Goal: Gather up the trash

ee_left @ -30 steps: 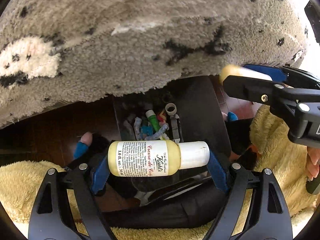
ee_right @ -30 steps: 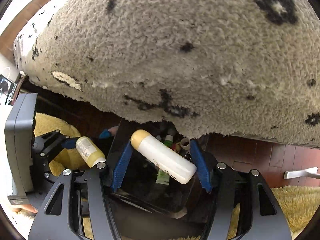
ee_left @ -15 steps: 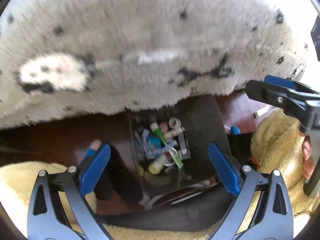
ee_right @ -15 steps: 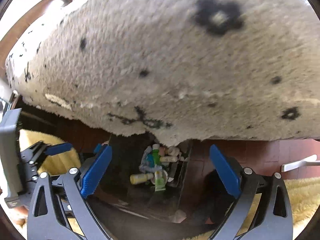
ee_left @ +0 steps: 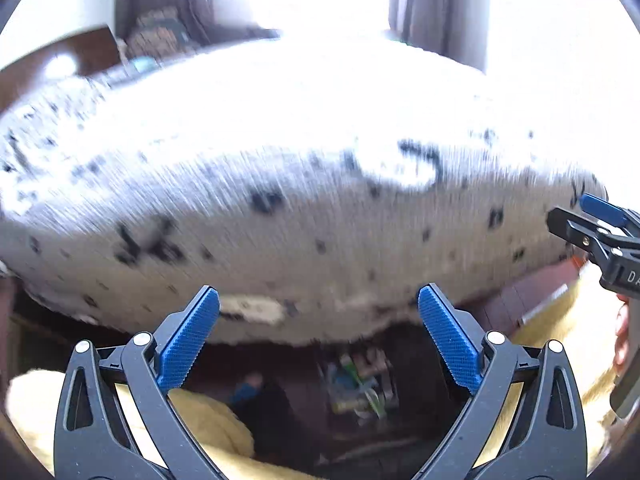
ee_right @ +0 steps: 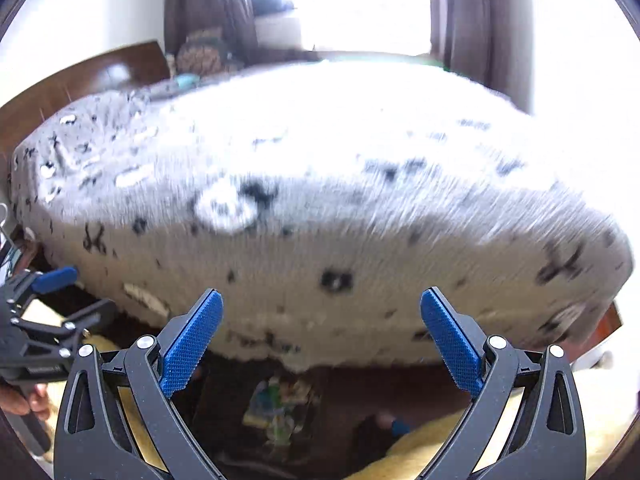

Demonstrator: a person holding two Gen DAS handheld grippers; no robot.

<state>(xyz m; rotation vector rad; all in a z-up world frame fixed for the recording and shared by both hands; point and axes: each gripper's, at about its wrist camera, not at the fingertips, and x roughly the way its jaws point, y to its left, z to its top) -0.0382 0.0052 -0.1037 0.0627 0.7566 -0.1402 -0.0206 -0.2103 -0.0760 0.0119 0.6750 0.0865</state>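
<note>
A dark trash bin (ee_left: pixel 412 364) stands on the floor below the bed edge, holding several small bottles and tubes (ee_left: pixel 356 384). It also shows in the right wrist view (ee_right: pixel 224 400) with the same trash (ee_right: pixel 280 408) inside. My left gripper (ee_left: pixel 319 340) is open and empty, raised above and behind the bin. My right gripper (ee_right: pixel 321 340) is open and empty too, at about the same height. Each gripper shows at the edge of the other's view. Both views are blurred by motion.
A bed with a grey-white fleece blanket with black marks (ee_left: pixel 300 184) fills the middle of both views. A yellow fluffy rug (ee_left: pixel 200 424) lies on the dark wood floor near the bin. Curtains (ee_right: pixel 204 8) and a bright window are behind the bed.
Both grippers opened and let their bottles fall into the bin, then rose and tilted up, so the bed top and window came into view.
</note>
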